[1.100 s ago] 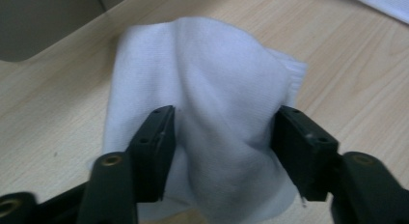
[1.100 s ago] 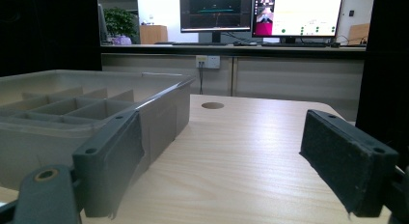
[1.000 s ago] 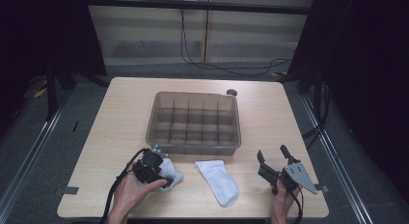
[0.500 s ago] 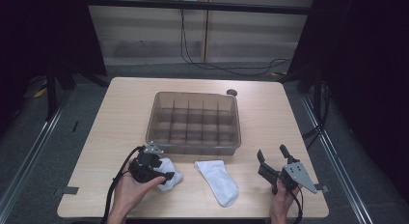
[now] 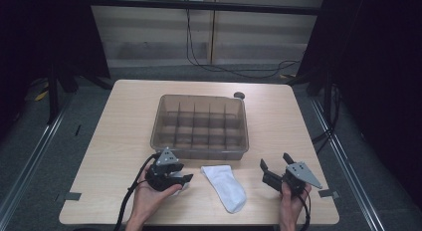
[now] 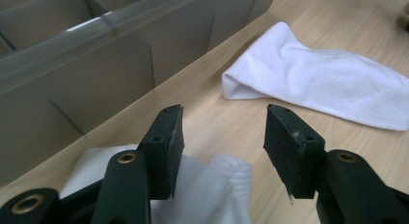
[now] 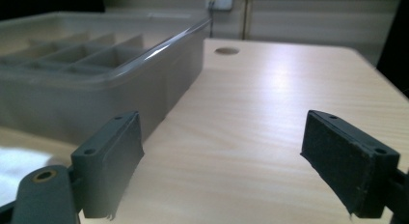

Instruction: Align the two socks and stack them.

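Item: crumpled sock (image 6: pixel 212 185), lower centre of left gripper view, under your left gripper (image 6: pixel 222 151); jaws half-spread, just been closing, not yet pinching. Right gripper (image 5: pixel 276 167) spread wide, empty, lower right, farther off
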A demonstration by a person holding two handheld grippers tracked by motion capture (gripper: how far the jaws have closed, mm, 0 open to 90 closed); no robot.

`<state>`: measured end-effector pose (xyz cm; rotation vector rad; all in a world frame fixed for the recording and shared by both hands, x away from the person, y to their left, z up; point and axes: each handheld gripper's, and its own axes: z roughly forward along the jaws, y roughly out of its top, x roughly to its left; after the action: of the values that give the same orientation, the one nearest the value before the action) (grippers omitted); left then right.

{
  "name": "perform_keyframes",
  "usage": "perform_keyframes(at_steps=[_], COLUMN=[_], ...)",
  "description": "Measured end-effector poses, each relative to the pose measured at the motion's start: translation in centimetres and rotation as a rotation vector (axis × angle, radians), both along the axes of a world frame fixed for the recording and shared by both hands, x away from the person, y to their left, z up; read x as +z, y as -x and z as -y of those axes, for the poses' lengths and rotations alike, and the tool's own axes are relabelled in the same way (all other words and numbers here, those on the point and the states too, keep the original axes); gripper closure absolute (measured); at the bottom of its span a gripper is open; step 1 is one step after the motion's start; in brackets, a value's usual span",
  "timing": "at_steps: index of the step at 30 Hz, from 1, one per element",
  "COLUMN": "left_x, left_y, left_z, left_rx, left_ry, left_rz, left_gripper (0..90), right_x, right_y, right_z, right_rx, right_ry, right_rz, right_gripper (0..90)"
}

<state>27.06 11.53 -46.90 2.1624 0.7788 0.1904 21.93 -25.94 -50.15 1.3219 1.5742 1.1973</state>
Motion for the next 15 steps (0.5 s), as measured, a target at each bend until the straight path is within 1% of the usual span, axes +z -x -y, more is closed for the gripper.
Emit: perform_keyframes(at_steps=[1,2,3,5,6,7,8,9,10,11,12,13,14,15], left_x=[0.0,-0.1,-0.2,-0.4,-0.6,-0.8,-0.9,-1.0,-1.1,-1.2,-1.3,-1.3,-1.4,-1.5], left_y=[0.3,0.5,0.6,0.7,0.8,0.8,0.9,0.9,1.0,1.0,0.8,0.6,0.4,0.1], left_z=[0.1,0.2,0.2,0.5,0.7,0.9,1.2,1.4,1.7,2.0,2.2,2.4,2.7,3.0], left_rx=[-0.007,-0.026,-0.038,-0.032,-0.03,-0.034,-0.037,-0.041,-0.046,-0.051,-0.065,-0.075,-0.078,-0.074], left_ry=[0.009,0.025,0.022,0.009,0.014,0.023,0.015,0.011,0.01,0.017,0.037,0.048,0.04,0.033], left_rz=[0.031,0.033,0.032,0.03,0.024,0.019,0.018,0.019,0.018,0.016,0.012,0.001,0.002,0.01], left_gripper=[51.0,50.8,50.7,51.6,52.4,53.4,54.1,54.3,54.8,55.1,55.1,55.1,55.1,55.1], right_x=[0.3,0.7,1.1,1.7,1.9,1.9,1.9,1.7,1.6,1.3,1.1,0.8,0.6,0.5], right_y=[0.2,0.3,0.6,1.0,1.2,1.4,1.5,1.6,1.7,1.6,1.5,1.4,1.3,1.2], right_z=[-0.3,-0.6,-1.0,-1.9,-2.3,-2.9,-3.3,-4.1,-4.6,-5.2,-5.7,-6.2,-6.7,-7.0], right_rx=[0.0,0.015,0.053,0.096,0.107,0.154,0.188,0.232,0.259,0.307,0.348,0.373,0.399,0.421], right_ry=[0.011,0.022,0.017,0.018,0.02,0.015,0.019,0.042,0.054,0.068,0.073,0.077,0.081,0.079], right_rz=[-0.036,-0.056,-0.085,-0.125,-0.136,-0.157,-0.175,-0.216,-0.244,-0.283,-0.318,-0.339,-0.357,-0.362], right_gripper=[14.1,13.7,13.7,13.9,14.0,14.6,16.3,18.8,21.6,23.5,24.5,26.5,29.5,31.1])
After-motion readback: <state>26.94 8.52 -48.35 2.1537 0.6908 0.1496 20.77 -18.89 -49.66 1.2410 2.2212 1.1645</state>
